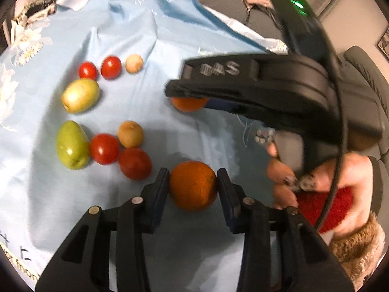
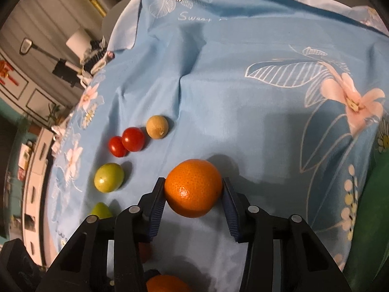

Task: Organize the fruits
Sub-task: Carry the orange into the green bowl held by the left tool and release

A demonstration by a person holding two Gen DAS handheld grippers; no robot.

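Each tool holds one orange. The left tool (image 1: 192,182) has its jaws against both sides of an orange (image 1: 192,188) that appears to sit on or just above the blue cloth (image 1: 150,48) covering the bench; contact looks firm on both pads. The right tool (image 2: 193,192) likewise grips a second orange (image 2: 193,187) across its middle, and its shadow on the cloth suggests it sits low or is only just lifted. Ahead and to the left of the left tool lie two loose groups: two green fruits (image 1: 80,95), several tomatoes (image 1: 104,148) and two small tan fruits (image 1: 130,133). One group has two tomatoes and a tan fruit in a row with a green fruit beside it; the other is bunched, fruits touching. Judgement: the step in hand is placing one orange with each group. To do it well, set each orange down clear of its neighbours, release only once it rests on the cloth, and open slowly so that it does not roll into the tomatoes.
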